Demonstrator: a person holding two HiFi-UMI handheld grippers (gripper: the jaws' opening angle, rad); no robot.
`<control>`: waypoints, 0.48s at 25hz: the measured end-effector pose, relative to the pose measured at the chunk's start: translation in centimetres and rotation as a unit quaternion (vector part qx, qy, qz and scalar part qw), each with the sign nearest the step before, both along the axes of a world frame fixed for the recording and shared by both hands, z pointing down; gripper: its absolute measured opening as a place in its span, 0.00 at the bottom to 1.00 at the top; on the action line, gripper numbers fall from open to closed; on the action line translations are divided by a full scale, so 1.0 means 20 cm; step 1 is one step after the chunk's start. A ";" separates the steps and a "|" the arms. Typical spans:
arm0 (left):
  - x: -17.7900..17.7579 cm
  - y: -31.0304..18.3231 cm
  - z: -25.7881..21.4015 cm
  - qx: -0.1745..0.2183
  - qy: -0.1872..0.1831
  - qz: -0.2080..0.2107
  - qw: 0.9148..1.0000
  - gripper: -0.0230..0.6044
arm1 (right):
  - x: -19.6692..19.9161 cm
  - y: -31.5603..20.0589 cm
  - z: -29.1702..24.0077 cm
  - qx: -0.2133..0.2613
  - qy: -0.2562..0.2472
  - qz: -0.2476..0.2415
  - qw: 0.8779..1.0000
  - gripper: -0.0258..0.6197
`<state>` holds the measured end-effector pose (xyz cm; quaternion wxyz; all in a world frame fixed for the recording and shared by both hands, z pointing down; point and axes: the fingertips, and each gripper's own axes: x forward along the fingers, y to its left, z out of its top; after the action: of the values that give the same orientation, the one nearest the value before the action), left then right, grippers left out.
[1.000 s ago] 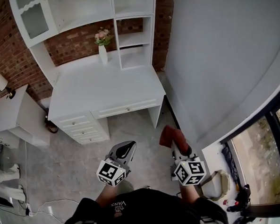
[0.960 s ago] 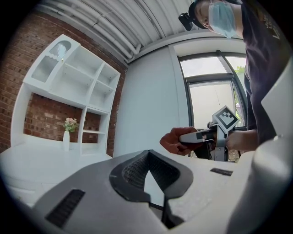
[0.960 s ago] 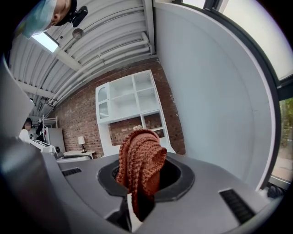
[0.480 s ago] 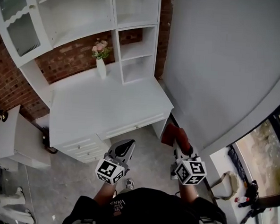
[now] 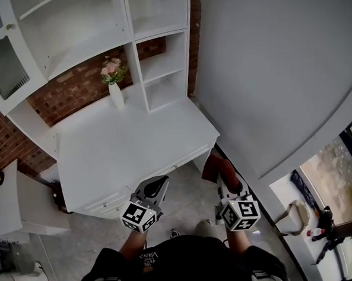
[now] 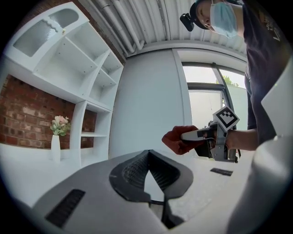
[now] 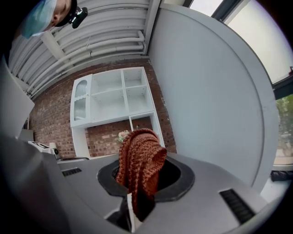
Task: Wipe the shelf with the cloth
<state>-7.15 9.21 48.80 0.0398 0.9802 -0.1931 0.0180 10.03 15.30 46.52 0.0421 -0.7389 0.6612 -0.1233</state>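
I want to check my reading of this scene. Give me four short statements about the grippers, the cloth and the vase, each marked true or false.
1. The right gripper holds a rust-red knitted cloth. True.
2. The left gripper grips the vase. False: its jaws are together on nothing; the vase stands on the desk.
3. The vase holds flowers. True.
4. The cloth touches the shelf. False: it is held in the air, apart from the shelf.

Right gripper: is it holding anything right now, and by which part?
Yes. The right gripper is shut on the rust-brown knitted cloth, pinching a bunched fold of it; the rest humps up over the jaws.
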 end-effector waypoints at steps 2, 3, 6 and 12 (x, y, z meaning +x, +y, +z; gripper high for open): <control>0.02 -0.06 0.01 -0.001 0.000 0.007 1.000 0.05 | 0.01 -0.06 0.00 -0.002 0.001 0.005 1.000 0.18; 0.04 -0.10 0.02 -0.003 0.000 0.009 1.000 0.05 | 0.03 -0.10 0.00 -0.001 0.001 0.006 1.000 0.18; 0.12 -0.21 0.03 -0.007 0.002 0.013 1.000 0.05 | 0.09 -0.20 0.01 0.001 0.003 0.006 1.000 0.18; 0.36 -0.42 0.02 -0.017 0.006 0.011 1.000 0.05 | 0.30 -0.42 0.05 -0.005 -0.007 -0.004 1.000 0.18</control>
<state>0.13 0.75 49.20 0.0577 0.9815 -0.1821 0.0162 15.96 6.84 47.49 0.0422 -0.7356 0.6632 -0.1315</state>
